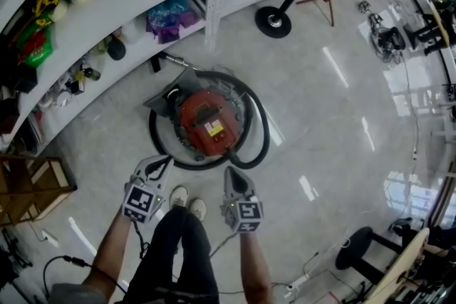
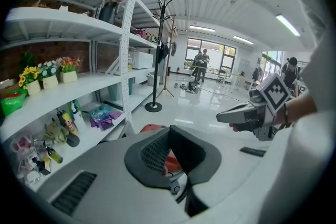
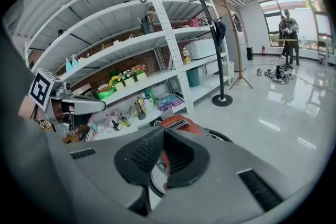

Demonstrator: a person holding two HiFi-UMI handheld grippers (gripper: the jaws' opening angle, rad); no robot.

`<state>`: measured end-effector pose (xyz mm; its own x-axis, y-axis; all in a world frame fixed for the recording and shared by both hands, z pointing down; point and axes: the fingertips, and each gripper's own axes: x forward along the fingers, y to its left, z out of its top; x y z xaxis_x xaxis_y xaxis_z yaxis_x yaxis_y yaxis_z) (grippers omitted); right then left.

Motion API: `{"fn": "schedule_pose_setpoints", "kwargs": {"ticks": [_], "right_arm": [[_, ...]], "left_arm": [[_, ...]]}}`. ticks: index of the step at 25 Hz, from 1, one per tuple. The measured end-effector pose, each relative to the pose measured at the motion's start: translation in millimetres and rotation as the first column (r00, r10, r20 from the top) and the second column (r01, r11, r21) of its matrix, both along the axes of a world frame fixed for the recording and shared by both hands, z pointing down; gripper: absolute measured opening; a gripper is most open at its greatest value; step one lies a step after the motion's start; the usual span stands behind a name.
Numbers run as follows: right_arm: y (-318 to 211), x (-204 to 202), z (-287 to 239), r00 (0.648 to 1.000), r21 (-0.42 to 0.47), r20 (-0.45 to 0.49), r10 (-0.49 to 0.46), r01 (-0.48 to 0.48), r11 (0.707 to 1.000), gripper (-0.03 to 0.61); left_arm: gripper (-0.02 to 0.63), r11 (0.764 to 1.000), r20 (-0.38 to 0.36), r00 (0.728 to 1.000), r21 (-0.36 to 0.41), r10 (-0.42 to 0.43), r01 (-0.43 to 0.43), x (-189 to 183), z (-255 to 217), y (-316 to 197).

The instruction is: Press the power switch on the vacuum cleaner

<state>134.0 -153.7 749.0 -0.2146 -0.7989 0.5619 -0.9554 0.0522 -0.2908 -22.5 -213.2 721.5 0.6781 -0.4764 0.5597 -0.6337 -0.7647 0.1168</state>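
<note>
A round red vacuum cleaner (image 1: 208,123) stands on the pale floor, ringed by its black hose (image 1: 260,135). A black handle and a yellow label sit on its top; I cannot pick out the switch. My left gripper (image 1: 165,161) hovers just short of the vacuum's near left side, jaws shut and holding nothing. My right gripper (image 1: 231,173) hangs by the near right side, also shut and empty. In the left gripper view the vacuum cleaner (image 2: 152,127) peeks over the left gripper (image 2: 169,152). In the right gripper view the vacuum cleaner (image 3: 178,123) lies beyond the right gripper (image 3: 163,157).
White shelves (image 1: 135,7) with flowers, bottles and bags run along the left, close behind the vacuum. A coat stand's round base (image 1: 273,21) stands beyond. A wooden crate (image 1: 32,185) is at left, a black stool (image 1: 360,249) at right. My shoes (image 1: 187,199) are just behind the grippers.
</note>
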Motion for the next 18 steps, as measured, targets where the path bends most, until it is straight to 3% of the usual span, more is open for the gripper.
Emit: {"fn": "schedule_pose_setpoints", "kwargs": {"ticks": [18], "right_arm": [[-19.3, -0.3, 77.6, 1.000, -0.049, 0.009, -0.006, 0.006, 0.999, 0.012]], "left_arm": [[0.006, 0.999, 0.000, 1.000, -0.046, 0.002, -0.002, 0.1, 60.1, -9.1]]}}
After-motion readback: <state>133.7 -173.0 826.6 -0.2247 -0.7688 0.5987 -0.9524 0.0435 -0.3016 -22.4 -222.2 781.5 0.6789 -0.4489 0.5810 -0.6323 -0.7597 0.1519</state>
